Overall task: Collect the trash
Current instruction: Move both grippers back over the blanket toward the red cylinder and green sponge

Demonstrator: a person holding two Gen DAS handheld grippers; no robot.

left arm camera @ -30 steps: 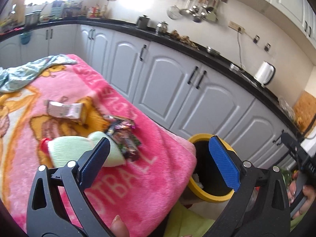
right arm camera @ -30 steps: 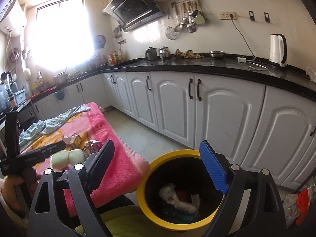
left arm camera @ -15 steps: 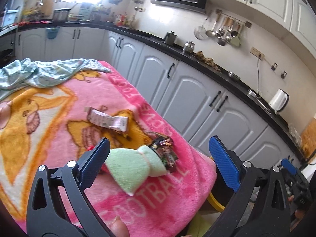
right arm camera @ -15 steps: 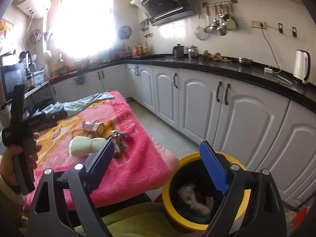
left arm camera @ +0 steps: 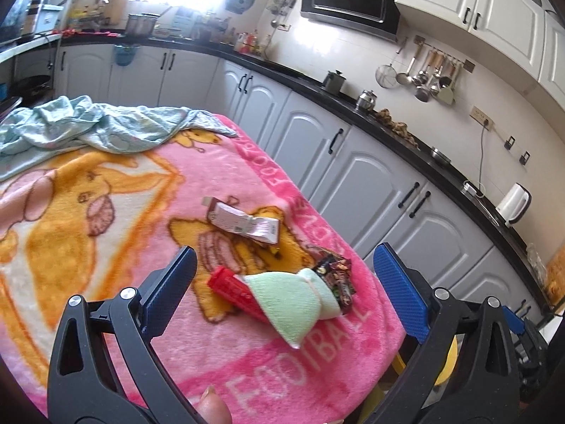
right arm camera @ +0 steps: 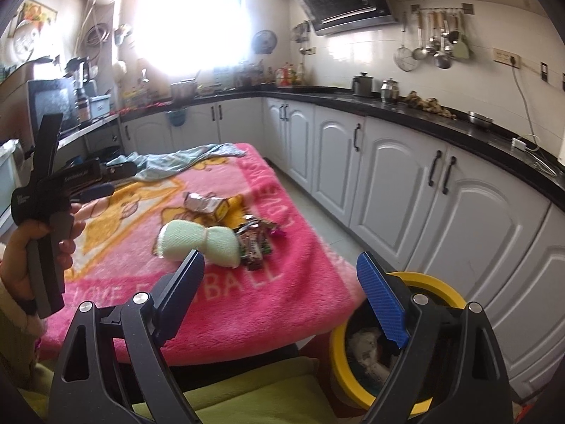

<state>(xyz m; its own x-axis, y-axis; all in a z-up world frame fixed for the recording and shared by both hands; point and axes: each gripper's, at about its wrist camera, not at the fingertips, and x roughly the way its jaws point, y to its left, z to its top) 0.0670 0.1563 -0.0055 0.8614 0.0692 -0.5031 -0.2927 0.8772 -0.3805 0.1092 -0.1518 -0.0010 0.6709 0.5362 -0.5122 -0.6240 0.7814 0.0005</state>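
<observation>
On the pink blanket (left arm camera: 106,233) lie a silver-and-yellow wrapper (left arm camera: 243,222), a dark candy wrapper (left arm camera: 335,275), a red packet (left arm camera: 229,289) and a pale green cloth bundle (left arm camera: 300,304) lying partly over the red packet. My left gripper (left arm camera: 282,296) is open and empty, hovering above the bundle. My right gripper (right arm camera: 282,293) is open and empty, near the blanket's front edge, above the yellow-rimmed bin (right arm camera: 441,289) that holds trash. The same items show in the right wrist view: bundle (right arm camera: 197,240), dark wrapper (right arm camera: 254,243), silver wrapper (right arm camera: 204,203).
A light blue cloth (left arm camera: 88,127) lies at the blanket's far end. White cabinets (right arm camera: 406,183) under a black counter run along the right. A yellow-green surface (right arm camera: 247,395) lies below the right gripper. A kettle (left arm camera: 513,203) stands on the counter.
Both grippers have swung left, away from the bin and toward the blanket. The left gripper now sits over the trash pile. Both stay open.
</observation>
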